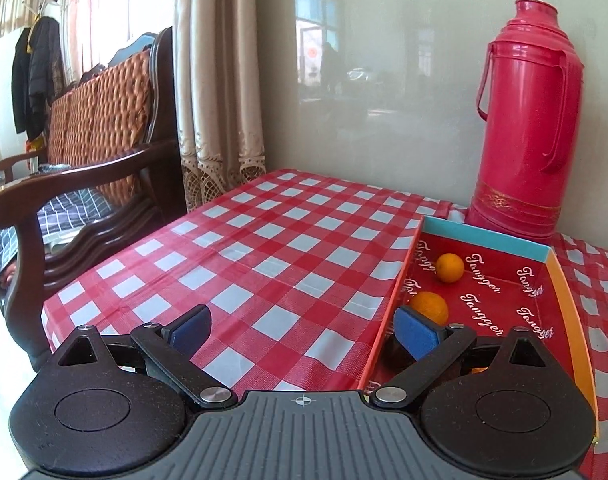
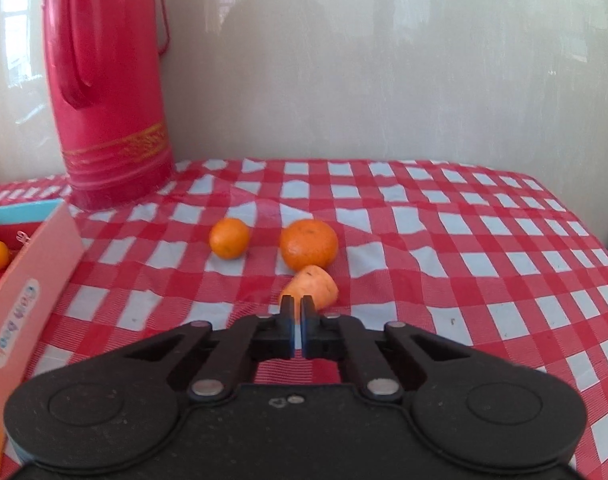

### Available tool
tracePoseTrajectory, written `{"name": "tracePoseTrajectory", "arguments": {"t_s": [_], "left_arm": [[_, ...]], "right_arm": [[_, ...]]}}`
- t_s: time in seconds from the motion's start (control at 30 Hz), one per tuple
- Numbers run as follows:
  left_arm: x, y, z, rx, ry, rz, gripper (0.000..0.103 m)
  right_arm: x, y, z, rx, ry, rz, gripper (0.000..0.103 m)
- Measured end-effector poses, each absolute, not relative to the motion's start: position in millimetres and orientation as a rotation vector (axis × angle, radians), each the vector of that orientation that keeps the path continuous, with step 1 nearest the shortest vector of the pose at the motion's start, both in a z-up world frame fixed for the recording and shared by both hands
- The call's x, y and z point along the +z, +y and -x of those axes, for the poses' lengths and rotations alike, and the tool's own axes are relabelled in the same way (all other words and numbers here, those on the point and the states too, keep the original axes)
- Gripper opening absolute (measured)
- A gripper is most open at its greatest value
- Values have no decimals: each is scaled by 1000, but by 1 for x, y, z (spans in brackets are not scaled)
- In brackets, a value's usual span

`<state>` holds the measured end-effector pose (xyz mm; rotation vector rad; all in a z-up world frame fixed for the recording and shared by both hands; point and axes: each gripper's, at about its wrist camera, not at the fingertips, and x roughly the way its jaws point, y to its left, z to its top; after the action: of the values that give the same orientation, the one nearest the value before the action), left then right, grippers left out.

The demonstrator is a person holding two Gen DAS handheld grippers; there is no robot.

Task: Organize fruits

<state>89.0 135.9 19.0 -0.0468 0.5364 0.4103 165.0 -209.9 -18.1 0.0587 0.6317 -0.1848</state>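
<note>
A shallow red box (image 1: pixel 499 280) with a teal far wall and an orange right wall lies on the counter (image 1: pixel 264 240), printed inside with repeated script lettering; two small oranges lie in it, one near the far left corner (image 1: pixel 449 267) and one nearer the camera (image 1: pixel 428 307), just beyond the blue pad of the left gripper (image 1: pixel 304 330). That gripper is spread wide with nothing between its pads, one over the checked cloth and the other inside the box. Behind the box stands a tall red thermos flask (image 1: pixel 527 120), upright against a glossy pale wall (image 1: pixel 383 80). In the right wrist view, past the box's pink outer side, a small orange (image 2: pixel 229 238) and a larger orange (image 2: pixel 309 243) sit apart on the red-and-white checked cloth, with a pale orange wedge-shaped piece (image 2: pixel 313 286) just in front of the larger one. The right gripper (image 2: pixel 297 310) is closed, pads together, its tips right at the wedge's near edge; whether they pinch it I cannot tell. To the far left stand a dark wooden armchair (image 1: pixel 84 184) with a woven back, beige curtains (image 1: pixel 216 80) and hanging coats (image 1: pixel 36 76).
</note>
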Motion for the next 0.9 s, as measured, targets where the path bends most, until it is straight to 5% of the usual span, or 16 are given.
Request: {"name": "tracePoseTrajectory", "arguments": {"t_s": [0.3, 0.33, 0.37, 0.7, 0.83, 0.9], "left_arm": [[17, 136, -89, 423, 543, 47, 97], [17, 136, -89, 423, 543, 45, 97], [17, 135, -89, 420, 543, 45, 98], [18, 129, -91, 392, 542, 32, 98], [18, 130, -91, 393, 542, 34, 98], [18, 131, -92, 395, 545, 40, 98]], "right_arm": [[-12, -214, -159, -199, 606, -67, 0], [-11, -215, -158, -221, 605, -65, 27], [-10, -219, -158, -218, 610, -78, 42], [-21, -229, -177, -176, 667, -138, 36], [-27, -224, -183, -156, 691, -149, 0], [-28, -224, -183, -147, 686, -165, 0]]}}
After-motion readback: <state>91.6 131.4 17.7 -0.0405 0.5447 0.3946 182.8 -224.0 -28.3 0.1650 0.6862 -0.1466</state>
